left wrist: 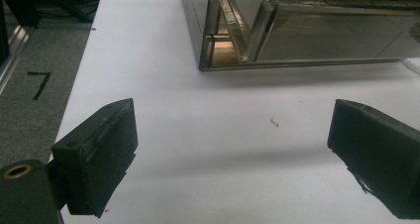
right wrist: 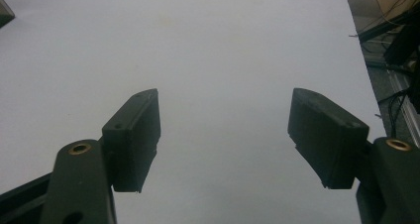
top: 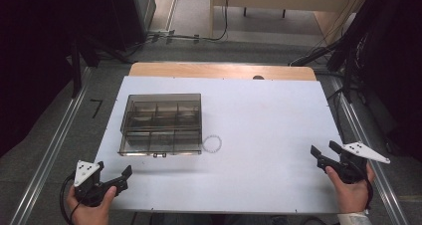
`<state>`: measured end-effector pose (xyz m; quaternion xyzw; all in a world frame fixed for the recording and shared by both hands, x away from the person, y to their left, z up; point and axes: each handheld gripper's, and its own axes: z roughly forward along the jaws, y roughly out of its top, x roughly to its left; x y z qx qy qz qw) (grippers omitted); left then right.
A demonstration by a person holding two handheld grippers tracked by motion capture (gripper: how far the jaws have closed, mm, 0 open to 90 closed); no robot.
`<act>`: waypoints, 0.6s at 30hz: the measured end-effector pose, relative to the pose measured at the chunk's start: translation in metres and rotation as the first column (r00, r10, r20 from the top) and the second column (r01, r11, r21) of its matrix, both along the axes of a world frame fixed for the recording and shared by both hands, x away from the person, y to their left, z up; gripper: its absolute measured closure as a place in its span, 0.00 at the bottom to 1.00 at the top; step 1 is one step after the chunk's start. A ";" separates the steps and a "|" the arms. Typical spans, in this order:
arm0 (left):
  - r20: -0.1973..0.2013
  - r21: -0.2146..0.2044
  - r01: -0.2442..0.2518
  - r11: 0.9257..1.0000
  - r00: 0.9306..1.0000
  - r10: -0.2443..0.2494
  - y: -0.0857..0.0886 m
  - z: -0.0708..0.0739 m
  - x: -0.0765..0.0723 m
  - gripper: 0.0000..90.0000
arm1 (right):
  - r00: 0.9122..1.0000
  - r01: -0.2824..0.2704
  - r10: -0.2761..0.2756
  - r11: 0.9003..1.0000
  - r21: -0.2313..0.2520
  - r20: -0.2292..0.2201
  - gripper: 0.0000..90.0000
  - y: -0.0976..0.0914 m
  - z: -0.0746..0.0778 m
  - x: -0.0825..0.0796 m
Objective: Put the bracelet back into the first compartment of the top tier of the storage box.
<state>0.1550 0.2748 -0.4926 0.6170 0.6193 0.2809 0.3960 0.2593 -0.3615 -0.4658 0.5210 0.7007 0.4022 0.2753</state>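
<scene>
Both grippers hovering near the smoky translucent plastic compartment box (top: 160, 124): left gripper (top: 115, 174) and right gripper (top: 323, 153) jaws standing apart, empty.

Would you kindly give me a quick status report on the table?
Left gripper and right gripper open, empty. Clear box shut, untouched, nearer the left. Small ring beside it.

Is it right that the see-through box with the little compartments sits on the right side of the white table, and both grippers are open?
Not quite. The see-through box sits on the left side of the white table, as the high view shows. Left gripper and right gripper are open.
</scene>
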 end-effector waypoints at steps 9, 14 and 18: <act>-0.014 -0.002 0.005 1.000 1.000 -0.005 0.003 -0.001 0.002 0.06 | 1.000 -0.013 0.013 1.000 -0.008 -0.004 0.30 0.004 0.000 0.001; -0.016 -0.005 0.005 1.000 1.000 -0.005 0.003 -0.001 0.002 0.06 | 1.000 -0.026 0.026 1.000 -0.013 -0.005 0.30 0.008 0.000 0.002; -0.014 -0.008 0.004 1.000 1.000 -0.004 0.003 -0.002 0.002 0.05 | 0.999 -0.035 0.035 0.999 -0.017 -0.003 0.30 0.012 0.001 0.001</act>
